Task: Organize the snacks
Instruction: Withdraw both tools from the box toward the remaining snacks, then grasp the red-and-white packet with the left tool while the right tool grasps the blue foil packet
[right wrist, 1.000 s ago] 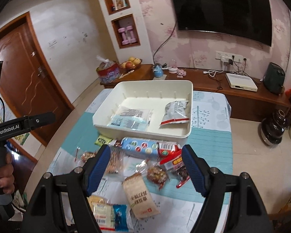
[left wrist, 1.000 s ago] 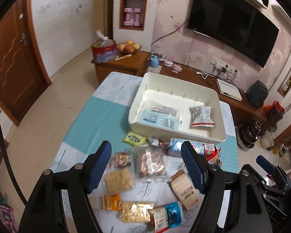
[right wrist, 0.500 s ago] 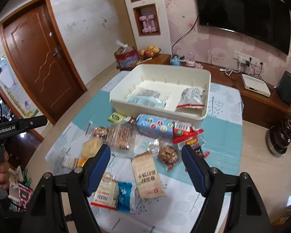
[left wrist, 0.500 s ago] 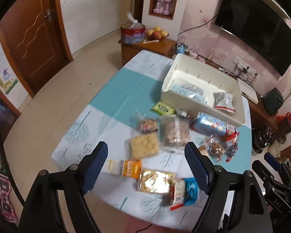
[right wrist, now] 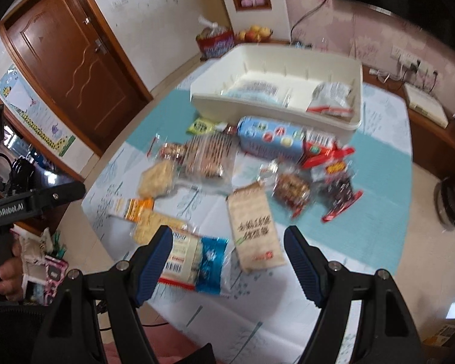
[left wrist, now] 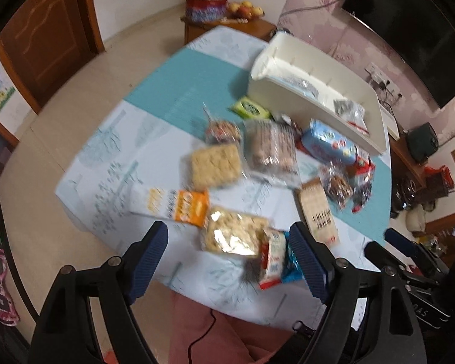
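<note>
Above the table's near edge, both wide-open, empty grippers have apparently pulled back from the bin.

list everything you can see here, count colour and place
bin: 1, cream, far end of table, two packets inside
table: 1, teal and white cloth
blue packet: 1, against the bin's near wall
green packet: 1, near the bin's left corner
brown paper packet: 1, near edge, centre
orange packet: 1, near left
pale cracker packs: 2, left of centre
left tongs: open, above near edge
right tongs: open, above near edge
</note>
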Demonstrator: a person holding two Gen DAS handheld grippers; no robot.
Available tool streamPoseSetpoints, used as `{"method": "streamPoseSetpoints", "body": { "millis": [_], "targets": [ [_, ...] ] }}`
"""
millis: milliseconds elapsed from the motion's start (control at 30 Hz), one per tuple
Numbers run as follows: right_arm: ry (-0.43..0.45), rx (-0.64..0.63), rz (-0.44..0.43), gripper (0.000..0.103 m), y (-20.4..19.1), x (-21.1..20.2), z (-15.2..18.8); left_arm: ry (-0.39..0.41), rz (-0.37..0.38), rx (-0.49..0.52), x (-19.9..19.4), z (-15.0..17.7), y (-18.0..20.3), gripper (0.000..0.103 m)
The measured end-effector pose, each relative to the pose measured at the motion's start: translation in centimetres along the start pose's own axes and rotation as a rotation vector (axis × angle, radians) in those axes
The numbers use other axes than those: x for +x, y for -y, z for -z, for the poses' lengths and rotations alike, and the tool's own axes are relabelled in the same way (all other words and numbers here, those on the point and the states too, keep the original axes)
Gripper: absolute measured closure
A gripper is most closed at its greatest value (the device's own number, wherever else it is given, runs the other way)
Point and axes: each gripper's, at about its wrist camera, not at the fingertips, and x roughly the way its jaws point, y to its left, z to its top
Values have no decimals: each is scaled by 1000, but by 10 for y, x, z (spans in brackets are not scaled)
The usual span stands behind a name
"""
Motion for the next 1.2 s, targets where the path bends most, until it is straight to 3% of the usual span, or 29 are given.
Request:
{"method": "streamPoseSetpoints", "body": {
  "millis": [200, 600, 767, 933, 1000, 1200],
  "targets": [
    [-120, 26, -25, 28, 1, 23, 9, -84, 94, -22, 27, 12, 5, 22],
    [-333, 150, -72, 44, 16, 69, 29, -272, 225, -73, 91, 38, 14, 23],
    [-417, 227, -117, 55, 24, 91, 34, -340, 260, -99, 114, 47, 18, 31],
    [-467, 248, -125, 58, 22, 103, 36, -378, 289, -115, 131, 48, 20, 41],
    [-477, 251, -128, 59, 20, 107, 35, -394, 305, -126, 137, 46, 18, 50],
    [-508, 247, -121, 61, 10, 118, 32, -435, 331, -128, 149, 40, 17, 53]
  ]
}}
